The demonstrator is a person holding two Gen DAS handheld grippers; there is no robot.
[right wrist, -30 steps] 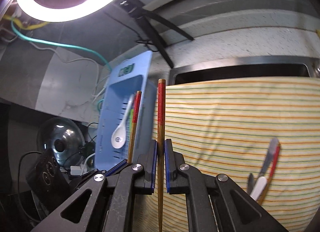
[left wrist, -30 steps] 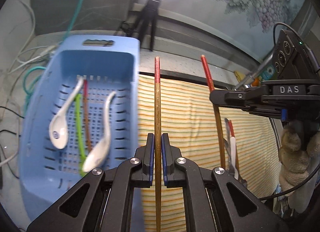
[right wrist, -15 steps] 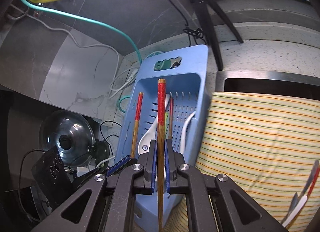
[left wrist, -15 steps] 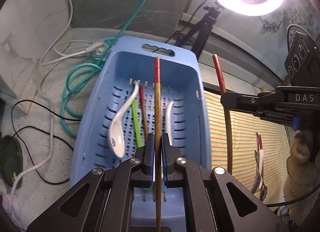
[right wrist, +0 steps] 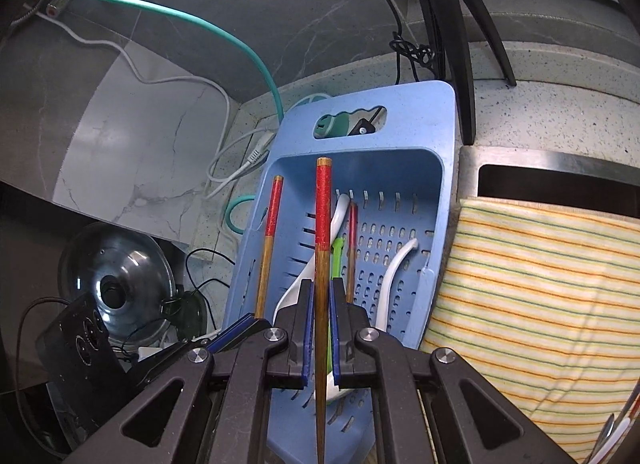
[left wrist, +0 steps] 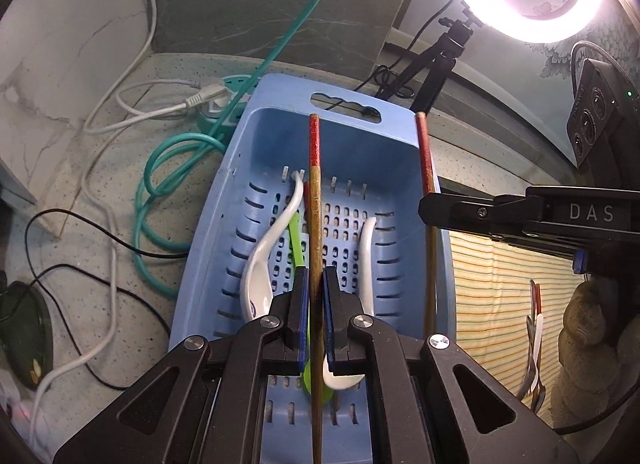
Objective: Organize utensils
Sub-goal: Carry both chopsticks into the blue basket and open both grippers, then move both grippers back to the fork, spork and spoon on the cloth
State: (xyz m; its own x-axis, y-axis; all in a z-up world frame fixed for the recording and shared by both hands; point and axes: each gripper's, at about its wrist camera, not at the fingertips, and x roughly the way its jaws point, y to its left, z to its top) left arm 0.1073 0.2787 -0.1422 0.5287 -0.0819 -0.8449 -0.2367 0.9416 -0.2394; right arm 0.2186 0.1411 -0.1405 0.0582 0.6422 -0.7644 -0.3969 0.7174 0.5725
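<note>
A blue slotted basket holds two white spoons, a green utensil and a red-topped chopstick. My left gripper hangs above the basket's middle, shut on a brown chopstick with a red top. My right gripper reaches in from the right over the basket's right rim. In the right wrist view my right gripper is shut on a matching chopstick above the basket. The left gripper's chopstick stands to its left.
A striped cloth lies right of the basket with several utensils on it. Cables and a teal hose lie left of the basket. A glass pot lid sits lower left, and a tripod stands behind.
Both grippers have carried their chopsticks leftward, from above the striped cloth to above the blue basket. Their grips have not changed.
</note>
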